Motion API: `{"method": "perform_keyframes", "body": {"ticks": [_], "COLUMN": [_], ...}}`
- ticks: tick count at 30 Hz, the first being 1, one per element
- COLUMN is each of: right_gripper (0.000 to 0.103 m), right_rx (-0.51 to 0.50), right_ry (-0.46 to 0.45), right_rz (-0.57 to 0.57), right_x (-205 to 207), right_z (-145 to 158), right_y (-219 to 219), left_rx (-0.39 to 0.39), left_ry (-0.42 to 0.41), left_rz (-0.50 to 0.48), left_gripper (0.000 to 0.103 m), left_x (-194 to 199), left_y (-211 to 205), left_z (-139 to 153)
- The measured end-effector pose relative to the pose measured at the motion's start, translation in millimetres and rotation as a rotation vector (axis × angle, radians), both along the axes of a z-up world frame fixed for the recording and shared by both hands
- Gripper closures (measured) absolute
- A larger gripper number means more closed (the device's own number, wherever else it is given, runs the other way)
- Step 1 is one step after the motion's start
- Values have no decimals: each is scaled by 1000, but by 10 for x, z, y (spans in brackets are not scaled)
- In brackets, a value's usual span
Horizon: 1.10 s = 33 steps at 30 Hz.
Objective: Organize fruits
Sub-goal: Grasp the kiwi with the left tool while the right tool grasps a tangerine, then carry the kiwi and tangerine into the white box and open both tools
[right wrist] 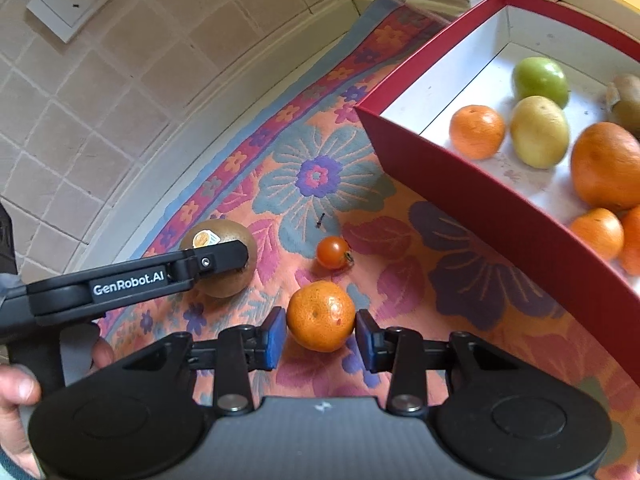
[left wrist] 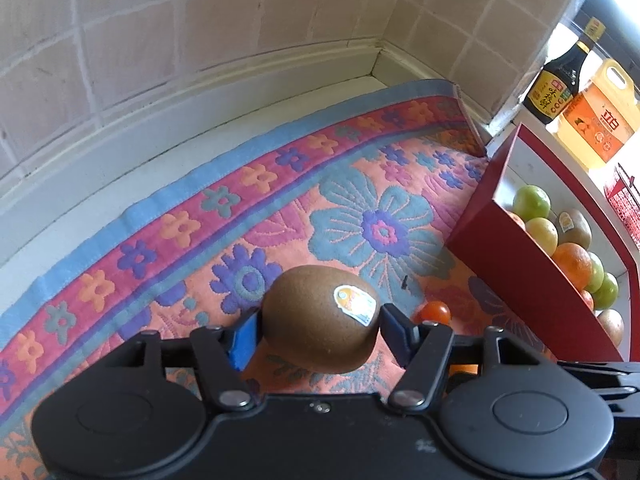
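The left tool [left wrist: 320, 332] clamps a brown fuzzy kiwi with an oval sticker [left wrist: 320, 320], blue pads [left wrist: 244, 340] pressed to its two ends, so the fruit's long axis runs across the jaws and the sticker faces up. In the right wrist view this tool [right wrist: 224, 260] reaches in from 9 o'clock, a bare hand [right wrist: 16, 400] on its grip, the kiwi [right wrist: 220, 264] low over the flowered woven mat [right wrist: 320, 176] on the counter.

The right tool [right wrist: 321, 336] stands at medium width around a small orange mandarin [right wrist: 321, 316] on the mat; whether its pads touch the peel cannot be told. A red cherry tomato [right wrist: 333, 253] lies just beyond at 12 o'clock, stem toward 3 o'clock.

At 2 o'clock a red cardboard box with white lining [right wrist: 460, 184] holds a green apple [right wrist: 541, 80], a yellow pear-like fruit [right wrist: 539, 131], a large orange [right wrist: 606, 166], small mandarins [right wrist: 477, 131] and another kiwi [right wrist: 626, 100].
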State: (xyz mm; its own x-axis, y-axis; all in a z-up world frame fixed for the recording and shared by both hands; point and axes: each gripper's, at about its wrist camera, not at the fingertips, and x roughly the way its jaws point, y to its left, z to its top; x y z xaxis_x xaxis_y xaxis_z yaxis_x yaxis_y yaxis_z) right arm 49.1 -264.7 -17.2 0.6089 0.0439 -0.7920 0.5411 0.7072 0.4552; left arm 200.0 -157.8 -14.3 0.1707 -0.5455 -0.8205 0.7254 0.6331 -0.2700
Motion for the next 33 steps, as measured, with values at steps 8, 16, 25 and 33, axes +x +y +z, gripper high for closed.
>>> {"method": "perform_keyframes", "body": {"ticks": [8,16,25,33], "right_gripper": [63,63,63,63], "right_rx": [3,-111,-246,-255], "right_ry": [-66,-168,-225,-183], "right_rz": [-35,-156,-431,-500], "right_x": [-423,-1101,-1986,-2265], "right_z": [297,807,1231,1087], "right_y": [-114,-584,-1421,-1889], "left_rx": [-27,-88,-170,-176], "left_ry": [-30,-81,-176,-183], "left_rz": [-19,-82,-215,-299], "left_gripper": [26,26,26,26], "left_x": [-194,-541,-1040,-1278], "left_y": [-63,-419,-1039,-1716], "left_z": [328,763,1236,1291]}}
